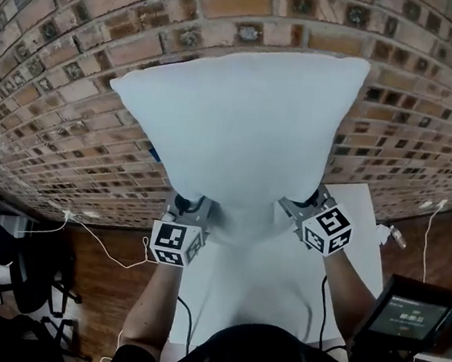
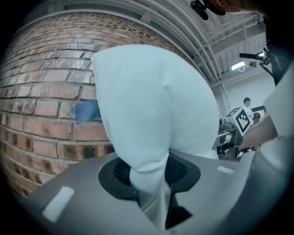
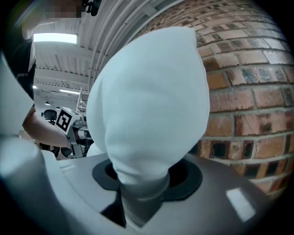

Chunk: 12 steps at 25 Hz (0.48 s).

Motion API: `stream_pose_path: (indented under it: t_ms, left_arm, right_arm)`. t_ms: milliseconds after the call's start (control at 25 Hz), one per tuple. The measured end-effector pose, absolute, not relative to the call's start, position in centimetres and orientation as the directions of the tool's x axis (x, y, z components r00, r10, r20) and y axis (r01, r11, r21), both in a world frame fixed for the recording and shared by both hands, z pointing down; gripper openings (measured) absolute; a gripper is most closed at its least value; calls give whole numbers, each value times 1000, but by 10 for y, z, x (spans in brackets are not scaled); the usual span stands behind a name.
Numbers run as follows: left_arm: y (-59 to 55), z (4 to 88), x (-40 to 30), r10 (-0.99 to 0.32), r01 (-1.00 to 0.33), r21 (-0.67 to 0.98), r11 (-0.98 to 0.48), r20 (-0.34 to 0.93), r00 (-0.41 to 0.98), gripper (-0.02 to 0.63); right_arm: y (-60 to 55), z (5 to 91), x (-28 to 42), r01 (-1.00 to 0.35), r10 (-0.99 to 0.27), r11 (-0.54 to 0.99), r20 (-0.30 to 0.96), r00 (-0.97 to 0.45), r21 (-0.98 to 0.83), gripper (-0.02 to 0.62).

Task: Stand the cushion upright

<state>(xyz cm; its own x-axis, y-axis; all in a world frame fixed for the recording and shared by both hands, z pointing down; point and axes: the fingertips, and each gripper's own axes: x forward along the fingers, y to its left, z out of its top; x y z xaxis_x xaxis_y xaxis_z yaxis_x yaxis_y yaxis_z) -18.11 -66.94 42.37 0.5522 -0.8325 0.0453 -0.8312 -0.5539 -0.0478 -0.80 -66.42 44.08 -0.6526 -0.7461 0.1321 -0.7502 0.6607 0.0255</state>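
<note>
**A:** Where is the cushion?

**B:** The white cushion (image 1: 240, 129) stands tall in front of the brick wall (image 1: 59, 76), above the far end of the white desk (image 1: 358, 232). Its upper corners point up and its lower edge is bunched between both tools. I cannot tell whether its bottom touches the desk.

**A:** State of the left tool?

**B:** The left tool (image 2: 147, 181) has its jaws nearly together, pinching a fold at the cushion's lower left corner. The fabric is squeezed between the black pads (image 2: 121, 172).

**A:** And the right tool?

**B:** The right tool (image 3: 142, 183) has its jaws slightly apart, clamped on a thicker wad of the lower right corner.

**A:** Anything else?

**B:** A blue patch (image 2: 87, 110) is on the wall, partly behind the cushion's left side.
</note>
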Motion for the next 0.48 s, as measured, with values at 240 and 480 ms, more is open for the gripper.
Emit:
stream_pose_path:
  t_ms: [240,480]
  left_arm:
    - [-681,442,-176,-827,-829,-10,-559,79,557,140]
    - [-664,451,-194,-842,-845,12,-535,83,534,256]
  right_arm:
    - [-680,458,0,-748,-736,662,161,-658,-32,220]
    - [-671,468,15,-755,-732,653,201,-651,-66,405]
